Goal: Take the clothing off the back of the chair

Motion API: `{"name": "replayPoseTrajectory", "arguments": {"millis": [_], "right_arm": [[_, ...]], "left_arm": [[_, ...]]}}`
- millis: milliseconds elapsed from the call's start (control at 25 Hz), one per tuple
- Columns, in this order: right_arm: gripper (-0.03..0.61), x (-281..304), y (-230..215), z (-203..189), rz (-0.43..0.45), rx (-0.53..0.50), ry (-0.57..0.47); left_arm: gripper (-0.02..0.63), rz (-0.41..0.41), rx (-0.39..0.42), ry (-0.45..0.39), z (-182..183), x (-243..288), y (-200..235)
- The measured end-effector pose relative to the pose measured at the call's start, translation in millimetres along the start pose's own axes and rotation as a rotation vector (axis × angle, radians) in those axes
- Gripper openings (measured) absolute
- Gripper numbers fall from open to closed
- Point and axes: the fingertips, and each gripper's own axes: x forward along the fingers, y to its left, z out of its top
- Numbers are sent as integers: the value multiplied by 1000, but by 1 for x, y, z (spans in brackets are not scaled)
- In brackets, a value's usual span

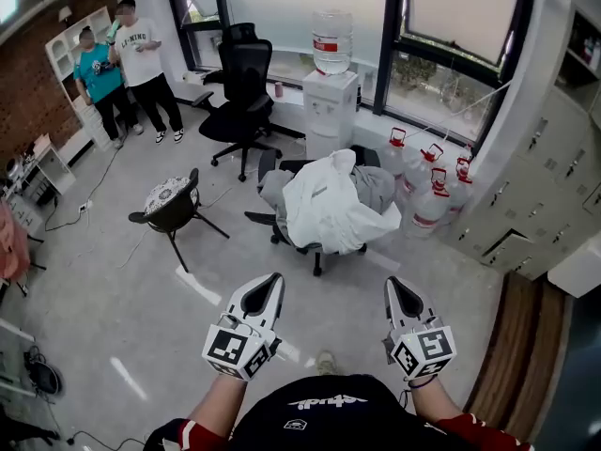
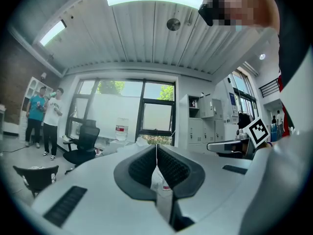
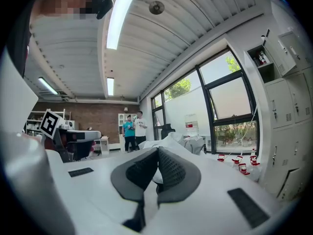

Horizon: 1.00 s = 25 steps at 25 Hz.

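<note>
A white garment (image 1: 329,205) hangs draped over the back of a grey office chair (image 1: 374,188) in the middle of the room, near the window. Both grippers are held level, side by side, well short of the chair. My left gripper (image 1: 271,282) has its jaws together with nothing between them, and my right gripper (image 1: 395,286) is shut and empty too. In the right gripper view the white garment (image 3: 172,140) peeks just above the closed jaw tips (image 3: 157,151). In the left gripper view the jaw tips (image 2: 156,147) meet, and the chair is mostly hidden behind them.
A black office chair (image 1: 241,87) and a water dispenser (image 1: 331,101) stand by the window. Several water jugs (image 1: 427,184) sit right of the grey chair. A small black chair (image 1: 172,207) stands at left. Two people (image 1: 122,64) stand far left. Grey lockers (image 1: 540,181) line the right wall.
</note>
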Motion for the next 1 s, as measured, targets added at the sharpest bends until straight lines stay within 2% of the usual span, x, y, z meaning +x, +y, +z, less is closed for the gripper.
{"name": "replayPoseTrajectory", "arguments": {"millis": [400, 760, 1000], "right_arm": [[14, 84, -62, 10, 56, 9, 0], [14, 121, -76, 11, 110, -4, -10], [91, 135, -74, 10, 134, 12, -6]], "left_arm": [[25, 29, 24, 8, 1, 94, 29], [25, 26, 72, 13, -4, 131, 36], [25, 9, 59, 14, -8, 140, 39]]}}
